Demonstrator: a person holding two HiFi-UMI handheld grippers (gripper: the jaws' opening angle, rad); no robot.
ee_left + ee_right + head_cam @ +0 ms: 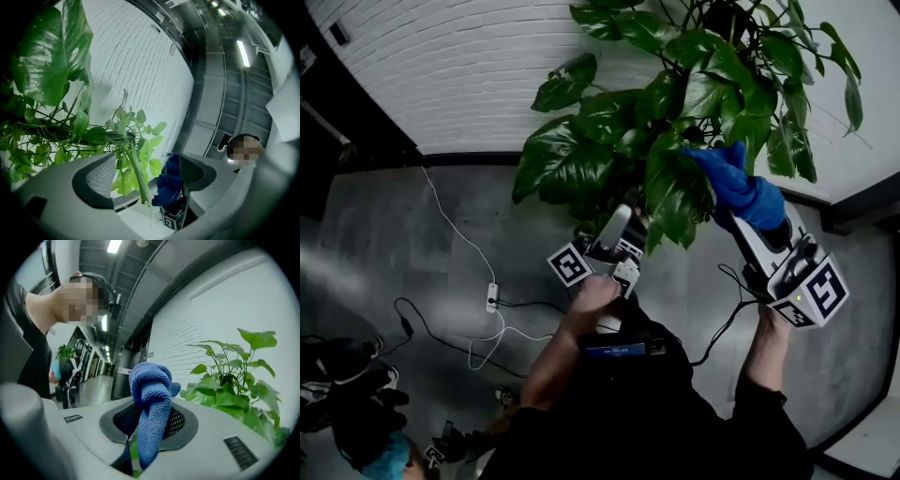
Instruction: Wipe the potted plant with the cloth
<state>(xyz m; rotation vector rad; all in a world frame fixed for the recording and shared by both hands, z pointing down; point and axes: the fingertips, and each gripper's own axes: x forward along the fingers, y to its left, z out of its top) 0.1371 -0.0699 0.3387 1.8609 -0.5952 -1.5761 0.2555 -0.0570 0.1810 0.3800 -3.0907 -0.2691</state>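
Observation:
The potted plant (675, 112) spreads large dark green leaves at the upper middle of the head view; its pot is hidden. My right gripper (733, 214) is shut on a bunched blue cloth (736, 183), which rests against a leaf on the plant's right side. In the right gripper view the cloth (151, 413) hangs from the closed jaws, with the plant (234, 380) to the right. My left gripper (623, 227) reaches under the lower leaves. Its jaws (145, 174) stand wide open; a pale green stem (136, 173) and the cloth (169, 183) show beyond the gap, not gripped.
A white brick wall (441, 66) runs behind the plant. A white power strip (491, 298) with its cord and black cables lies on the grey floor at the left. Dark bags (337, 384) and a person in a teal cap (389, 459) are at the lower left.

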